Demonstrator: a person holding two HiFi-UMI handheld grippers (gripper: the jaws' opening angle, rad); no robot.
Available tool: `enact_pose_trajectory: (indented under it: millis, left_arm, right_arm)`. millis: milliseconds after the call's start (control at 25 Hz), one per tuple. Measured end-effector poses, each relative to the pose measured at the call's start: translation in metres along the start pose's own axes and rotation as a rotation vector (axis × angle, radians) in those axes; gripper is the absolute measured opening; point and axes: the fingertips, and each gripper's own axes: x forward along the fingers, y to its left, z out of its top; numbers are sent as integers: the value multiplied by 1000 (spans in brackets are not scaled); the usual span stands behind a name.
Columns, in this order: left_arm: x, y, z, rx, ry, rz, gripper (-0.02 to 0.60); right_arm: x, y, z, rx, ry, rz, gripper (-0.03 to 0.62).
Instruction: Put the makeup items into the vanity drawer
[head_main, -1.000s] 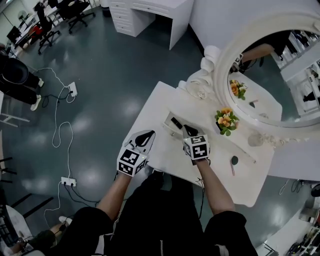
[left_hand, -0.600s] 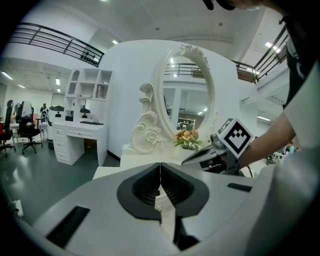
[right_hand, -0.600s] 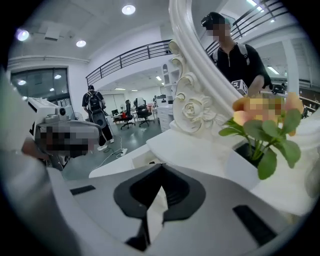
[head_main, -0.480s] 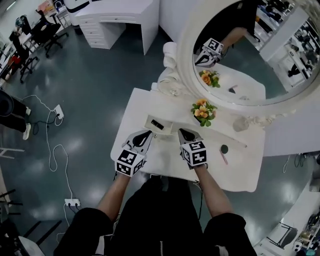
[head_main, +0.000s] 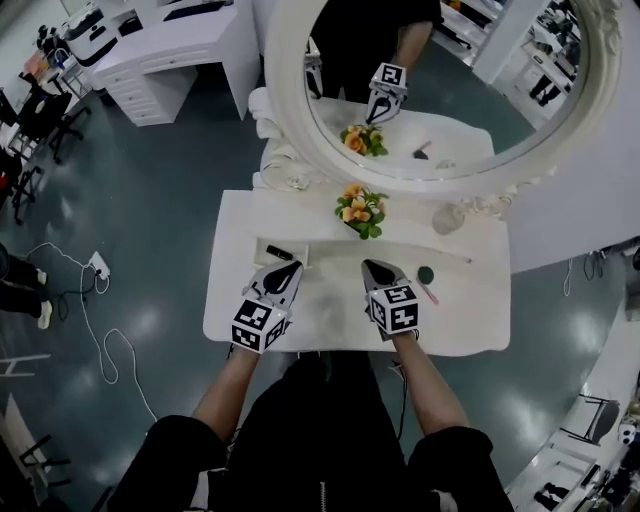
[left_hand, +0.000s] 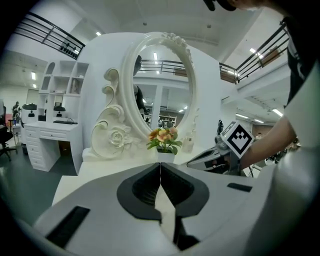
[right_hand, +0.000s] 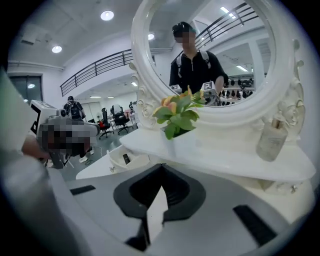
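Directly below you sits the white vanity table (head_main: 325, 300), and at its back edge rises the big oval mirror (head_main: 450, 80) in an ornate white frame. The glass reflects your arms and both grippers.

You hold the left gripper (head_main: 285, 272) over the left half of the tabletop. Its own view shows its jaws closed tip to tip, with nothing between them. You hold the right gripper (head_main: 377, 272) beside it, over the middle of the tabletop. Its jaws are closed the same way and also grip nothing. The two grippers are apart, both pointing toward the mirror, with bare tabletop between them.

Just ahead of your left gripper, the small vanity drawer (head_main: 297, 253) stands open. A short black item (head_main: 279, 252) lies inside it.

A small pot of orange and yellow flowers (head_main: 360, 210) stands in front of the mirror, near the middle of the table. To its right, a clear glass bottle (head_main: 448, 217) stands upright against the mirror frame.

On the tabletop just right of your right gripper are two makeup items outside the drawer. One is a round dark compact (head_main: 426, 273). The other is a thin pink stick (head_main: 428, 292) lying flat just on your side of the compact. I cannot tell whether they touch.
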Motion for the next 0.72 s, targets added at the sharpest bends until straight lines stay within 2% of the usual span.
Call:
enact_pose_trajectory:
  millis: [360,520,720]
  left_arm:
    - [46,-45,7,32,25,-138,21]
    - [60,-58,7,37,32,-170,21]
    - [70,-62,5,34,48,-186,21]
  right_arm:
    - [-46,-56,-31,113,-10,-127,5]
    - [-57,-74,-41,143,-21,-154,5]
    - [-68,-89,-47,120,-29,-169,9]
